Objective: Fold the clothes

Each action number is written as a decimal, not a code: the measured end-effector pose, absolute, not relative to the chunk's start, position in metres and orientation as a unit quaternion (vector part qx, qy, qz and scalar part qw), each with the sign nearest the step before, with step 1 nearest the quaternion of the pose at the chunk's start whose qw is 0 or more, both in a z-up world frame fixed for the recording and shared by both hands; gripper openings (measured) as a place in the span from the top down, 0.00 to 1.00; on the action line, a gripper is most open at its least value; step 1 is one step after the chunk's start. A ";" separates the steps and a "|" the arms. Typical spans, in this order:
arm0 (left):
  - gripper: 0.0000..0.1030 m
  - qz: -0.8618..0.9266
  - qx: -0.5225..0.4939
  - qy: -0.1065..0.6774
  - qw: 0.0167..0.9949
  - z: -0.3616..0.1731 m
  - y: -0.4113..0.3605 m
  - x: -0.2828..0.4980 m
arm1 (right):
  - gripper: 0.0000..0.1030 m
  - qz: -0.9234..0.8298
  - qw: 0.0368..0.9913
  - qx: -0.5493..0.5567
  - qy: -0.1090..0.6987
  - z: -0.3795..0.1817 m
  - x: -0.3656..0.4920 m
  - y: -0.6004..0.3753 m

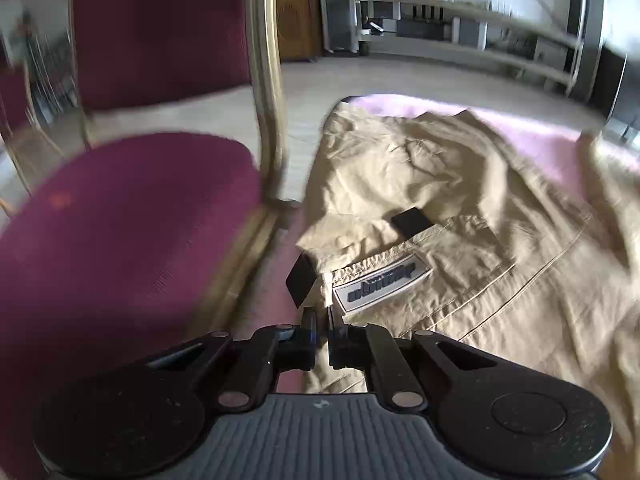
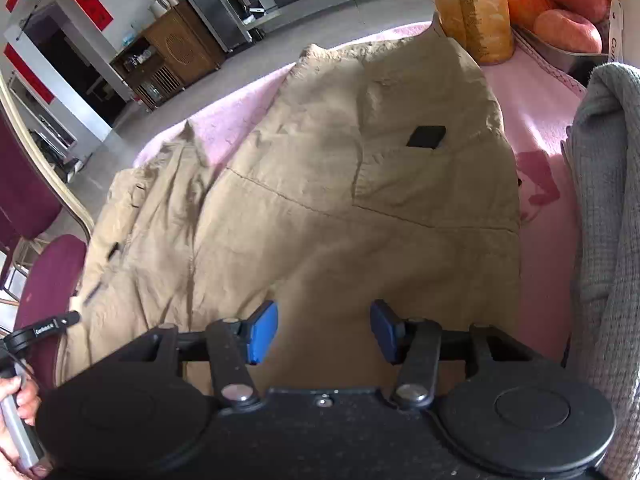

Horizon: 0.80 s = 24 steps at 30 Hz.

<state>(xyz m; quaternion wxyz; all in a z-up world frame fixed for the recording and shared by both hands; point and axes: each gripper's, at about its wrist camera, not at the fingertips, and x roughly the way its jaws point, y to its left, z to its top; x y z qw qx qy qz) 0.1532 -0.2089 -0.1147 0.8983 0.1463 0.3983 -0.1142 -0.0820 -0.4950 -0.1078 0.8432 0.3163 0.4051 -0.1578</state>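
Note:
A pair of beige trousers [image 2: 320,184] lies spread on a pink blanket [image 2: 536,120], waistband toward me. In the left wrist view the trousers [image 1: 460,208] show a white label patch [image 1: 382,282] at the waistband. My left gripper [image 1: 320,322] is shut on the waistband edge next to that patch. My right gripper [image 2: 324,328] is open, its blue pads [image 2: 262,332] hovering just above the beige cloth near the waist, holding nothing. A black tab [image 2: 426,136] sits at a back pocket.
A maroon chair [image 1: 120,216] with a gold frame stands close on the left. A grey knit garment [image 2: 608,240] lies at the right edge. An orange bottle [image 2: 472,8] and a fruit tray [image 2: 568,28] stand at the far right.

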 end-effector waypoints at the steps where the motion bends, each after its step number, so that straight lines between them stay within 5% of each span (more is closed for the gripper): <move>1: 0.85 -0.108 0.173 0.400 0.894 -0.120 -0.214 0.152 | 0.50 -0.159 0.842 0.316 0.407 -0.108 -0.083 -0.496; 4: 0.70 -0.083 0.211 0.376 0.898 -0.118 -0.223 0.140 | 0.49 -0.164 0.840 0.315 0.411 -0.110 -0.085 -0.500; 10: 0.69 -0.157 0.075 0.388 0.905 -0.091 -0.215 0.106 | 0.46 -0.191 0.861 0.330 0.338 -0.086 -0.106 -0.513; 13: 0.69 -0.225 0.051 0.413 0.881 -0.098 -0.231 0.098 | 0.95 -0.186 0.862 0.342 0.325 -0.089 -0.105 -0.520; 19: 0.71 -0.250 0.079 0.448 0.855 -0.124 -0.250 0.093 | 0.91 -0.108 0.820 0.425 0.369 -0.135 -0.082 -0.528; 20: 0.78 -0.232 0.092 0.448 0.858 -0.126 -0.247 0.093 | 0.98 -0.123 0.813 0.426 0.377 -0.142 -0.082 -0.532; 24: 0.78 -0.140 0.161 0.445 0.870 -0.122 -0.235 0.088 | 1.00 -0.251 0.806 0.379 0.378 -0.131 -0.103 -0.544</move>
